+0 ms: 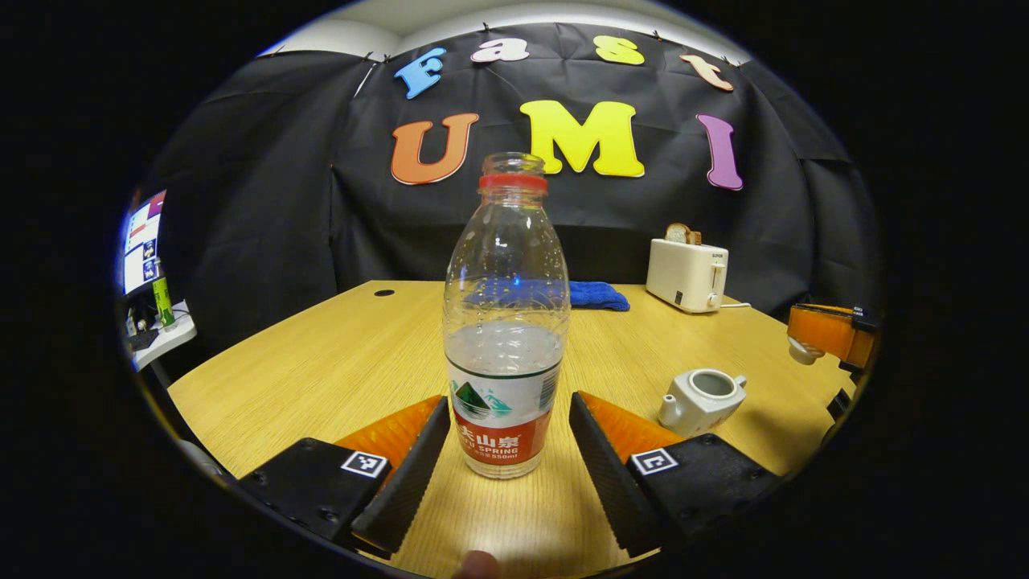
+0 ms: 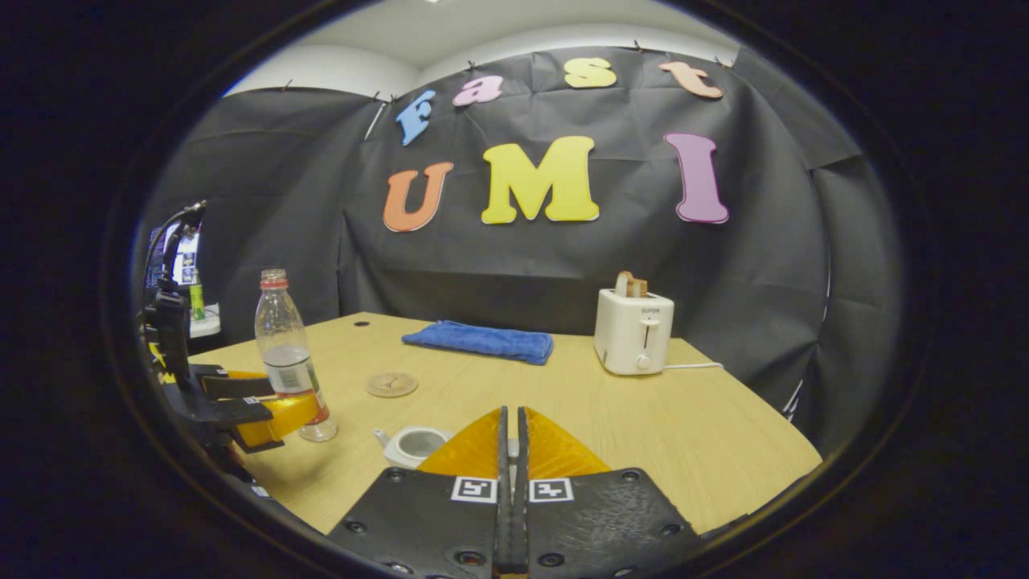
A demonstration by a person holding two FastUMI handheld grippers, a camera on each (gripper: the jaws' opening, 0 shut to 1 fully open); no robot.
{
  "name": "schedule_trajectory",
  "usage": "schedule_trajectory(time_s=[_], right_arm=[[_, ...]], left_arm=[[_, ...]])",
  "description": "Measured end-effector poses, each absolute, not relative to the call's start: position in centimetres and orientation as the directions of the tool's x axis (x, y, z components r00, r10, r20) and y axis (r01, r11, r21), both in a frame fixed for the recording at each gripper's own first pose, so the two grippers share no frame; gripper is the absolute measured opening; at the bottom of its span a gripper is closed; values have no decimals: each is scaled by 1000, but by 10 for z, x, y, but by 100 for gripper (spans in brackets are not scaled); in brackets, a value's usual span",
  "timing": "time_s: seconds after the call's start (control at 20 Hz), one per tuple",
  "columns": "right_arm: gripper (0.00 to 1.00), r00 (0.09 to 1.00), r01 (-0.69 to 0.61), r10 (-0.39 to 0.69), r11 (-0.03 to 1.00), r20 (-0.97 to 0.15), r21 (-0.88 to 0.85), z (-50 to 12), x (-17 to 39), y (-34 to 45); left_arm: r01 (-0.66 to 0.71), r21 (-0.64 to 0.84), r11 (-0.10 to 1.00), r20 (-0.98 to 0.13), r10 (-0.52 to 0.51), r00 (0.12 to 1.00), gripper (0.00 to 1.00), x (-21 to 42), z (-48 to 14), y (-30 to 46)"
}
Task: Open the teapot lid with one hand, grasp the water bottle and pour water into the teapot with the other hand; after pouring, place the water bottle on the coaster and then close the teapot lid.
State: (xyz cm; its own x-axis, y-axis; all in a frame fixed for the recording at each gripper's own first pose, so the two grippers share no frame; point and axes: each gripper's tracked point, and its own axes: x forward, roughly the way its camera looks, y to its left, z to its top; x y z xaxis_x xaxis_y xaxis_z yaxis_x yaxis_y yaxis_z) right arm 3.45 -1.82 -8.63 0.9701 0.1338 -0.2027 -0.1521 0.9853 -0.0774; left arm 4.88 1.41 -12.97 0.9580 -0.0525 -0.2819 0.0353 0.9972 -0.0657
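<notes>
A: Left gripper state?
B: Jaws wide apart, level, low over the bench. Neither finger touches anything.
A: Seen from the right gripper view too?
B: Yes, far left there, jaws apart, pointing right.
A: Right gripper?
B: Jaws together, almost no gap. Can't tell if anything is pinched. It's raised above the bench, aimed forward.

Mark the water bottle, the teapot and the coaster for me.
water bottle [image 1: 505,338]: left gripper view, on its clear body at the water line.
teapot [image 1: 701,400]: left gripper view, on its white side wall.
coaster [image 2: 391,384]: right gripper view, on its flat top.
</notes>
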Motion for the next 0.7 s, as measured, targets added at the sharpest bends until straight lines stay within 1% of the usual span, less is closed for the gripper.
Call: schedule_trajectory(time_s=[0.15, 0.35, 0.55, 0.7], right_arm=[[0, 968, -159, 140, 984, -208, -78, -87, 33, -18], [0, 968, -166, 147, 983, -205, -76, -85, 32, -20], [0, 968, -170, 151, 982, -201, -79, -81, 30, -28], [0, 963, -180, 159, 980, -217, -80, -85, 26, -35]], left_arm=[[35, -70, 997, -285, -54, 957, 83, 50, -132, 16], [43, -29, 999, -303, -50, 952, 78, 47, -128, 19], [30, 173, 984, -244, 13, 970, 76, 47, -100, 34], [32, 377, 926, -193, 45, 980, 75, 46, -81, 41]])
